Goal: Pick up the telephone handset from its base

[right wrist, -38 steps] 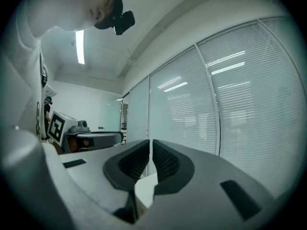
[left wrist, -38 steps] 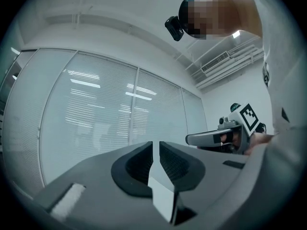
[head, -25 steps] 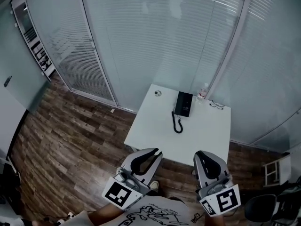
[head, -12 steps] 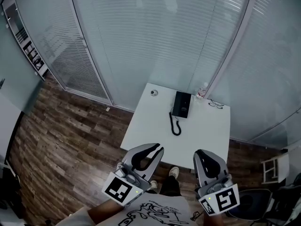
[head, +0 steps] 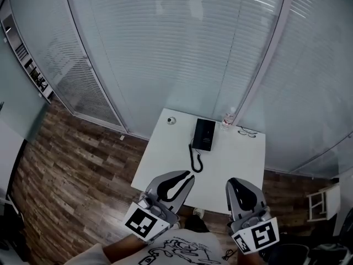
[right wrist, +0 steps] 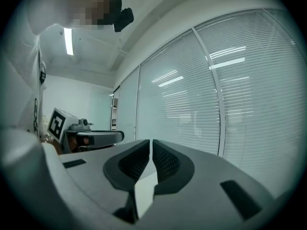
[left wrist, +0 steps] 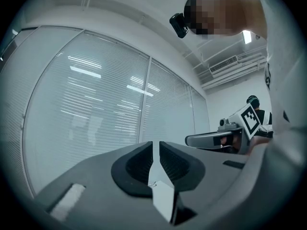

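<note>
A black telephone (head: 204, 134) lies flat at the far middle of the white table (head: 165, 159), its handset resting on the base. A coiled cord (head: 193, 160) runs from it toward me. My left gripper (head: 189, 175) is shut and empty, its tips over the table's near edge, well short of the phone. My right gripper (head: 234, 182) is also shut and empty, at the near edge to the right. In the left gripper view the left gripper (left wrist: 155, 145) points level at the blinds; the right gripper (right wrist: 150, 143) does the same in its view.
A small round object (head: 171, 120), a bottle (head: 226, 117) and a pair of glasses (head: 246, 131) sit along the table's far side. Glass walls with blinds (head: 182, 48) stand close behind it. A dark chair (head: 300, 253) is at the lower right, on wood flooring (head: 71, 164).
The table and phone have drawn nearer and shifted left in the head view. Both grippers, still shut, now reach over the table's near edge.
</note>
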Demonstrator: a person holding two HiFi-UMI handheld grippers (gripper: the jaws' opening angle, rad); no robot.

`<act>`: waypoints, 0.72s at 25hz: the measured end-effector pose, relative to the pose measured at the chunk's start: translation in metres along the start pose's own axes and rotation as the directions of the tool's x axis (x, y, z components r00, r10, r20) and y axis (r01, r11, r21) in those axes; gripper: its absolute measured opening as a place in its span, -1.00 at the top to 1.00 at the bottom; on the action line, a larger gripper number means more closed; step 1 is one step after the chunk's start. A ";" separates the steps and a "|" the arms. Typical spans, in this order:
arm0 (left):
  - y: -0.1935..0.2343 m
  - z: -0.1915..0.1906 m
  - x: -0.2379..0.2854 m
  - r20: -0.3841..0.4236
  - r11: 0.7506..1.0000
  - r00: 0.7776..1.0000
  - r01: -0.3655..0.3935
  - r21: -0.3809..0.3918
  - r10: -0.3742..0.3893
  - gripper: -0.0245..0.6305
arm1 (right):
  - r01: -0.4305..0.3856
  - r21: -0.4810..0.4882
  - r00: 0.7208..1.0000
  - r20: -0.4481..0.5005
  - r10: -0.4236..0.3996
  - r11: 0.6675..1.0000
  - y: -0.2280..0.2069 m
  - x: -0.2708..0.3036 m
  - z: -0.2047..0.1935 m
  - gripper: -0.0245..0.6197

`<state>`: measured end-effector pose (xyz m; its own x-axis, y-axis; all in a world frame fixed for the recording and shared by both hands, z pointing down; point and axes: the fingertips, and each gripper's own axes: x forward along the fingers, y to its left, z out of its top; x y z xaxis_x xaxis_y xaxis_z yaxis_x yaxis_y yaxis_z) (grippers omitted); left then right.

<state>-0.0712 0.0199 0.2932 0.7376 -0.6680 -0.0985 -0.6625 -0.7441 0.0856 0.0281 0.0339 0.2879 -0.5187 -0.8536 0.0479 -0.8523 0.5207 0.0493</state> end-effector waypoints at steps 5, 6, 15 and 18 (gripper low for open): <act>-0.006 -0.009 0.060 0.003 0.999 0.999 0.037 0.021 -0.037 0.80 | 0.013 -0.003 1.000 0.009 -0.013 1.000 -0.056 0.006 -0.004 0.87; -0.007 -0.007 0.072 0.005 0.999 0.999 0.043 0.018 -0.043 0.80 | 0.015 -0.003 1.000 0.012 -0.015 1.000 -0.067 0.008 -0.002 0.87; -0.010 -0.008 0.151 -0.012 0.999 0.999 0.032 0.009 -0.032 0.80 | 0.018 0.016 1.000 0.013 -0.018 1.000 -0.147 0.015 -0.001 0.87; -0.013 -0.014 0.173 -0.024 0.999 0.999 0.035 -0.002 -0.035 0.80 | 0.014 0.029 1.000 0.007 -0.014 0.999 -0.168 0.017 -0.006 0.87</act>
<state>0.0674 -0.0860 0.2890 0.7631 -0.6416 -0.0777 -0.6362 -0.7669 0.0846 0.1629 -0.0681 0.2866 -0.5072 -0.8609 0.0404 -0.8610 0.5082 0.0209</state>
